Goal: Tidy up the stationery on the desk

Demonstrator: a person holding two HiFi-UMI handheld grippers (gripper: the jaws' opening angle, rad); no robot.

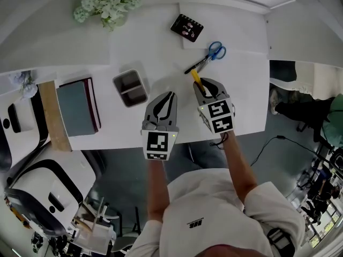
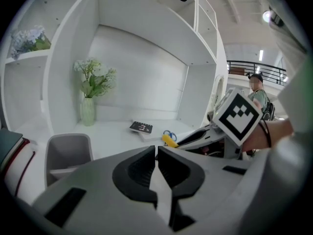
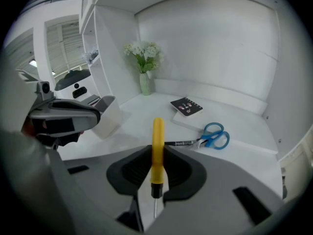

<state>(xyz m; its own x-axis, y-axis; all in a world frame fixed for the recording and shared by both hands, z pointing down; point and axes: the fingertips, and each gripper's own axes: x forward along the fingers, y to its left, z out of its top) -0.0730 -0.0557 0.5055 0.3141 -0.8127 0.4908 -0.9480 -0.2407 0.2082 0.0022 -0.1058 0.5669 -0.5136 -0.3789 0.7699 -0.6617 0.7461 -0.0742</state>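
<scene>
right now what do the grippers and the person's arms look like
Both the left gripper and right gripper are grey wedge-shaped shells with black jaw linings, each carrying a white cube with black square markers. The person wears a white short-sleeved T-shirt with a small black logo and a dark wristband.

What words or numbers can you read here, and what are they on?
No word or number can be read.
Black notebook: pale marks on the cover, too small to read.
Black pen: print too blurred to read.
White shirt: dark logo, too small to read.
Marker cube: square pattern only, no letters.
</scene>
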